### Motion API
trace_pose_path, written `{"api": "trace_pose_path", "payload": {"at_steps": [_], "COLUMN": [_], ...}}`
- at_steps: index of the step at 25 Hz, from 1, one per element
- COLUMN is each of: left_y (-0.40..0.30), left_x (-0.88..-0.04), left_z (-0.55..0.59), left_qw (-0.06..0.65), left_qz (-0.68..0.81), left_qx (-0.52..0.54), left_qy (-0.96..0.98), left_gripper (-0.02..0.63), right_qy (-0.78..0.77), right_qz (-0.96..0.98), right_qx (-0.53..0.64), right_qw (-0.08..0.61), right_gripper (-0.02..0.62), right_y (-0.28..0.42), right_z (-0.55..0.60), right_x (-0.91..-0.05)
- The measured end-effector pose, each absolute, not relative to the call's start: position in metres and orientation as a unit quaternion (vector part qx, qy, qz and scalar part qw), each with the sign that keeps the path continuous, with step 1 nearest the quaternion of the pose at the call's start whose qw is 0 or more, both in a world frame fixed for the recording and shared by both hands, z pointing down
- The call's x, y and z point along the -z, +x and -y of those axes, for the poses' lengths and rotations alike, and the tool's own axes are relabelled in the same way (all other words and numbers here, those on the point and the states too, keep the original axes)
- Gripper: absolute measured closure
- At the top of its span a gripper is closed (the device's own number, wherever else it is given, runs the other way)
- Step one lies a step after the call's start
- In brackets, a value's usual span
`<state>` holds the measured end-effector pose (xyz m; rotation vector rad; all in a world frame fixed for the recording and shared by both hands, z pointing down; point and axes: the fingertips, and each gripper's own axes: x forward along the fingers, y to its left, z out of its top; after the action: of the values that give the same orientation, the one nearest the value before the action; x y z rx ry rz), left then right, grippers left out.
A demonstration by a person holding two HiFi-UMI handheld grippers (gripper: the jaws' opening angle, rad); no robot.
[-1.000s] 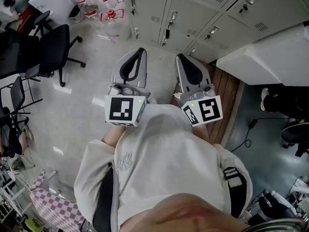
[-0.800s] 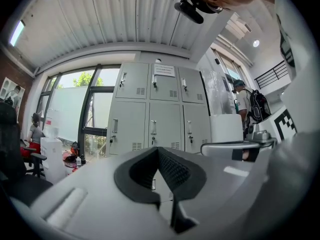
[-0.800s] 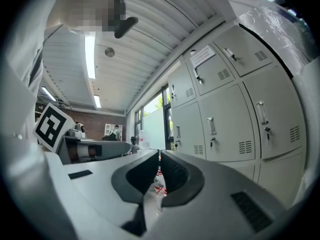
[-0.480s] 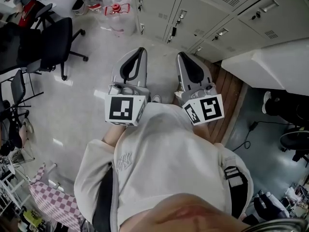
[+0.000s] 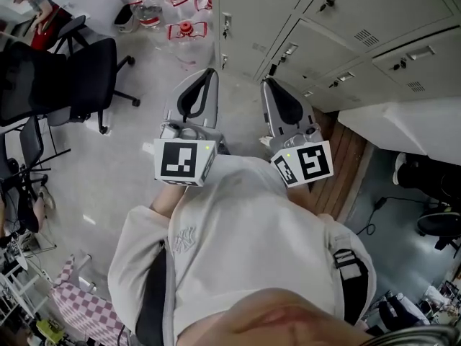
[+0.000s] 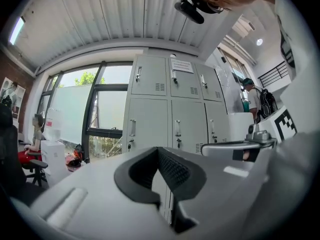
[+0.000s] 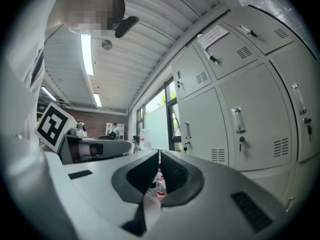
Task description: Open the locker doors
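Note:
A bank of grey lockers (image 5: 252, 13) with closed doors and small handles fills the head view's top right. The left gripper view shows the lockers (image 6: 170, 109) straight ahead, some way off. In the right gripper view the lockers (image 7: 250, 109) stand to the right. My left gripper (image 5: 210, 73) (image 6: 159, 150) is shut with nothing in it, held in front of my chest and pointing toward the lockers. My right gripper (image 5: 266, 83) (image 7: 159, 153) is held beside it, also shut and holding nothing. Neither touches a door.
Black office chairs (image 5: 86, 78) stand on the floor at left. Water bottles (image 5: 184, 27) sit by the lockers' left end. A white table (image 5: 410, 125) and a wooden platform (image 5: 346, 157) lie to the right. A person with a backpack (image 6: 255, 99) stands at right.
The head view has shifted, so the lockers and chairs now sit closer and further right in the picture. Both grippers keep the same pose, side by side and shut.

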<state>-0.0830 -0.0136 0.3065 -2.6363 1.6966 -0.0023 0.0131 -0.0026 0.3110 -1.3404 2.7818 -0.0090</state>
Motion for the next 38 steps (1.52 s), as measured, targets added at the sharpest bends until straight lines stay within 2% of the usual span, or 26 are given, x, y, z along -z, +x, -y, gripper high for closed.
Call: {"api": "trace_pose_path", "payload": {"at_steps": [15, 25, 38], "left_y": [-0.122, -0.118, -0.114], "left_x": [-0.327, -0.304, -0.329], "left_z": [0.107, 0.206, 0.268], "left_qw": [-0.020, -0.001, -0.042], "left_qz": [-0.559, -0.591, -0.586], "left_qx": [0.005, -0.022, 0.005], "left_qy": [-0.829, -0.806, -0.809], "left_gripper": [0.604, 0.604, 0.604], "right_qy": [-0.445, -0.397, -0.402], "right_qz": [-0.895, -0.918, -0.915], "right_qx": [0.027, -0.005, -0.001], "right_qw": [0.019, 0.023, 0.020], "right_gripper": [0.578, 0.578, 0.578], "right_y": [-0.012, -0.015, -0.025], "right_z": [0.098, 0.201, 0.266], "right_x": [-0.334, -0.311, -0.320]}}
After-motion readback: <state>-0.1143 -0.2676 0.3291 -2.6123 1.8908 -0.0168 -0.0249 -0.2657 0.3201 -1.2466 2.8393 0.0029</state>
